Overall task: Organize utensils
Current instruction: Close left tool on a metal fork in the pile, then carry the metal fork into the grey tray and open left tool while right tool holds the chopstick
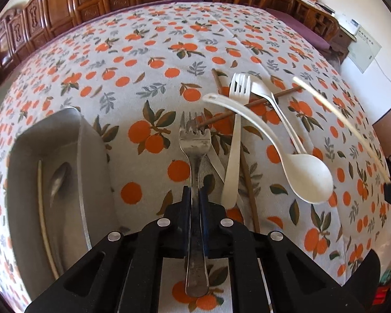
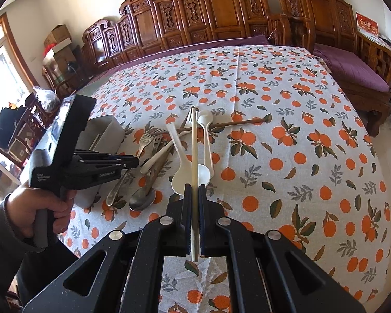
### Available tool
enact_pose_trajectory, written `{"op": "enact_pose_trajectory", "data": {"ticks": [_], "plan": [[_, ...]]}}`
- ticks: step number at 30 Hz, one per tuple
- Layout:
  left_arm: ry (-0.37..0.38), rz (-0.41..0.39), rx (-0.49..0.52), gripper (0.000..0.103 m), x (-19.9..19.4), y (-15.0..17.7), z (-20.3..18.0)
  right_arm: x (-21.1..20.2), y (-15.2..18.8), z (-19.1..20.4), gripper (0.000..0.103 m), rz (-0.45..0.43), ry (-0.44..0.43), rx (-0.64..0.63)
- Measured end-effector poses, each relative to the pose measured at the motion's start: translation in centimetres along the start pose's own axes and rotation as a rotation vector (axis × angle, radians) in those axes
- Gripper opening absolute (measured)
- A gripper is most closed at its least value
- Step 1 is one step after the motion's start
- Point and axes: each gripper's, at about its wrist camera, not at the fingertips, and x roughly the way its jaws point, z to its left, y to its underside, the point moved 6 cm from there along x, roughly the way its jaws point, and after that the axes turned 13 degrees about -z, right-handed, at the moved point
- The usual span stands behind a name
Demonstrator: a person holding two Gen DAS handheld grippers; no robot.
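L gripper (image 1: 194,198) is clamped on the metal fork (image 1: 194,156), just right of the grey bin (image 1: 91,156). R gripper (image 2: 194,195) pinches a pale chopstick (image 2: 194,143), further right, above the pile. Step: sorting. Next, I think: fork goes left into bin, w/ care.

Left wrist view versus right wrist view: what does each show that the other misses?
Only the left wrist view looks into the grey tray, where a pale chopstick and a metal spoon lie. Only the right wrist view shows the hand and the metal spoon on the cloth. Both show the metal fork in the left gripper, and the white spoon.
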Motion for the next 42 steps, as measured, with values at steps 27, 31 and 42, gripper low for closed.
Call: {"op": "enact_pose_trajectory", "data": {"ticks": [27, 31, 42], "plan": [[-0.019, -0.141, -0.017, 0.006, -8.3, -1.7, 3.8, 0.0, 0.5, 3.6, 0.006, -0.003, -0.038, -0.072], [-0.027, -0.147, -0.026, 0.006, -8.8, -1.4, 4.9, 0.2, 0.7, 4.4, 0.006, -0.002, -0.05, -0.086], [-0.057, -0.152, -0.079, 0.006, -8.8, -0.4, 9.5, 0.8, 0.8, 7.2, 0.006, -0.004, -0.077, -0.121]]}}
